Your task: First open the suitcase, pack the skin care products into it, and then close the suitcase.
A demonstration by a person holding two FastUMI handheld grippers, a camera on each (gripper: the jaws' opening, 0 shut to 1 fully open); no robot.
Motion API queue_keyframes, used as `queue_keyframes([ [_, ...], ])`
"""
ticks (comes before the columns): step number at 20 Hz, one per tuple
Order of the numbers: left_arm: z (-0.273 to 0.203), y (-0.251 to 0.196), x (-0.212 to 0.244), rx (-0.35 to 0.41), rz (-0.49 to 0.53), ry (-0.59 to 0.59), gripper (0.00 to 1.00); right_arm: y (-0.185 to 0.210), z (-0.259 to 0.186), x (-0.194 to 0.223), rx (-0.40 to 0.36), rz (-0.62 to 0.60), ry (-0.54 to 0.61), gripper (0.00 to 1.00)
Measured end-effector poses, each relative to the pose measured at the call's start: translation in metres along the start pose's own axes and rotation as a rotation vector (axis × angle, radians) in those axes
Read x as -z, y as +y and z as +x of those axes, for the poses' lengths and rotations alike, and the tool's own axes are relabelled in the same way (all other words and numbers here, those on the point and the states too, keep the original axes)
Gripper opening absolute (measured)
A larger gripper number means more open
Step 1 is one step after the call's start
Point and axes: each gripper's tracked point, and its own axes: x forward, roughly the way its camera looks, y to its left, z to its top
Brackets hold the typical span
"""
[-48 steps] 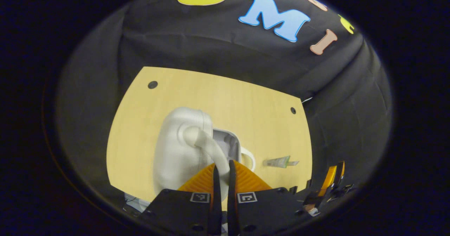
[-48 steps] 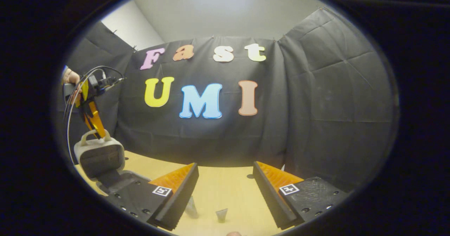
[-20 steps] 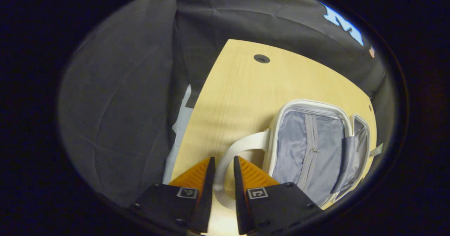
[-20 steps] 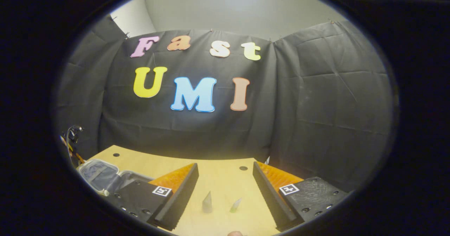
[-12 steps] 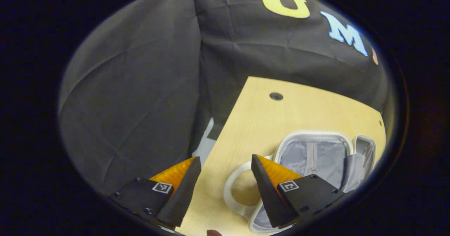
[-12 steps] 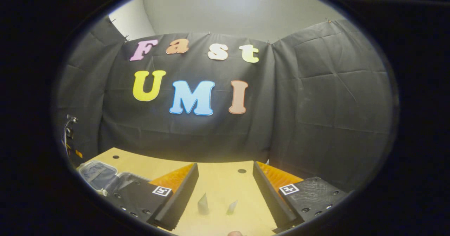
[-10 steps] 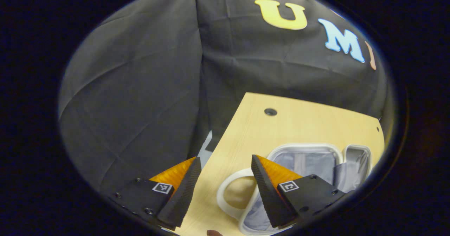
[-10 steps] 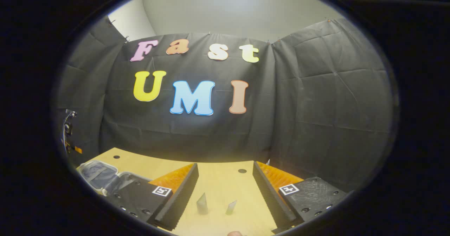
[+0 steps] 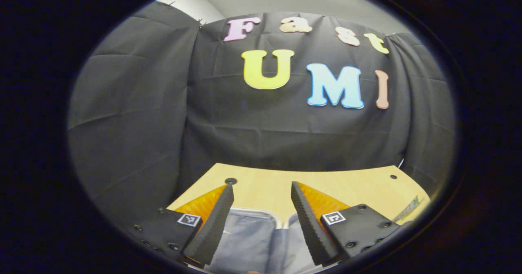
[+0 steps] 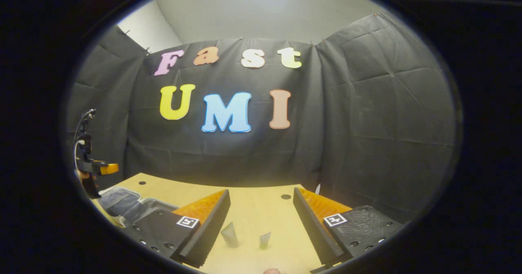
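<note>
The suitcase (image 9: 253,237) lies open and flat on the wooden table (image 9: 346,186), its grey lining showing between the fingers of my left gripper (image 9: 261,190), which is open and holds nothing. In the right gripper view the open suitcase (image 10: 122,202) lies at the far left, with the left gripper (image 10: 107,168) hovering just above it. My right gripper (image 10: 261,196) is open over the table, and two skin care tubes (image 10: 229,234) (image 10: 264,239) lie between its fingers. Another tube (image 9: 410,208) lies at the table's right edge in the left gripper view.
The black cloth wall closes in the table's back and both sides. Two small dark holes (image 10: 286,196) (image 10: 141,182) sit in the tabletop near its far edge. Bare wood stretches between the suitcase and the tubes.
My left gripper lowered the lid flat by its handle, let go and opened, then swung up and now hovers over the open suitcase. The right gripper has barely moved.
</note>
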Motion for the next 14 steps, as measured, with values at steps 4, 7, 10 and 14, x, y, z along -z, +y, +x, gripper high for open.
queue_keyframes([
  [4, -0.005, -0.12, 0.018, 0.13, 0.015, -0.022, 0.92, -0.018, 0.005, 0.001, -0.01, -0.013, 0.0, 0.94],
  [7, -0.011, -0.214, 0.033, 0.246, 0.036, -0.026, 0.92, -0.031, 0.009, 0.005, -0.017, -0.015, 0.01, 0.94],
  [10, -0.023, -0.285, 0.054, 0.351, 0.051, -0.043, 0.92, -0.046, 0.015, 0.013, -0.022, -0.025, 0.028, 0.94],
  [14, -0.034, -0.36, 0.076, 0.465, 0.044, -0.055, 0.92, -0.061, 0.024, 0.02, -0.021, -0.018, 0.046, 0.95],
])
